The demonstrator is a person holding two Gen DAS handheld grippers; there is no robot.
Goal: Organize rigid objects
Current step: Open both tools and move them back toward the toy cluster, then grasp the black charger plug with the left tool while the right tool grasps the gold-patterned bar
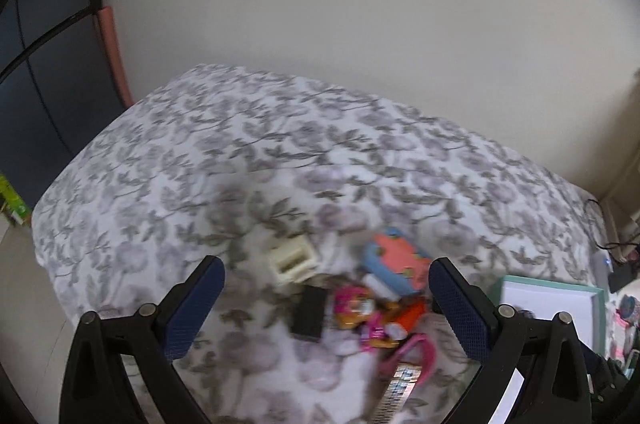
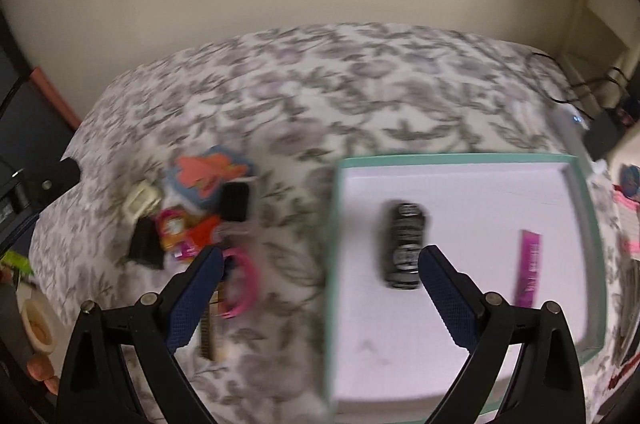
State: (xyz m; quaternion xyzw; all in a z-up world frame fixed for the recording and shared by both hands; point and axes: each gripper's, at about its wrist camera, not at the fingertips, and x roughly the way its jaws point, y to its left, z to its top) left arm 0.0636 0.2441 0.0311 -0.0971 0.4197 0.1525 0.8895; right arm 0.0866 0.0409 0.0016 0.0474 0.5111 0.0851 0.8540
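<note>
This is looking like a bedroom in a home. A bed (image 2: 360,83) covered in a grey floral sheet is filling both views, standing against a plain cream wall (image 1: 360,3). Small household odds and ends are lying in a heap (image 1: 360,300) on it, and charger cables (image 2: 576,87) are trailing past its far right corner.

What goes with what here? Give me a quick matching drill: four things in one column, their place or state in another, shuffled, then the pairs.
Things:
1. black patterned object
2. pink ring
3. cream block
4. right gripper

Places or states:
A. on the floral bedspread, at the near edge of the pile
B. open, holding nothing
C. inside the green-rimmed tray
D. at the pile's far left edge in the left wrist view

Pairs: 1-C, 2-A, 3-D, 4-B
</note>
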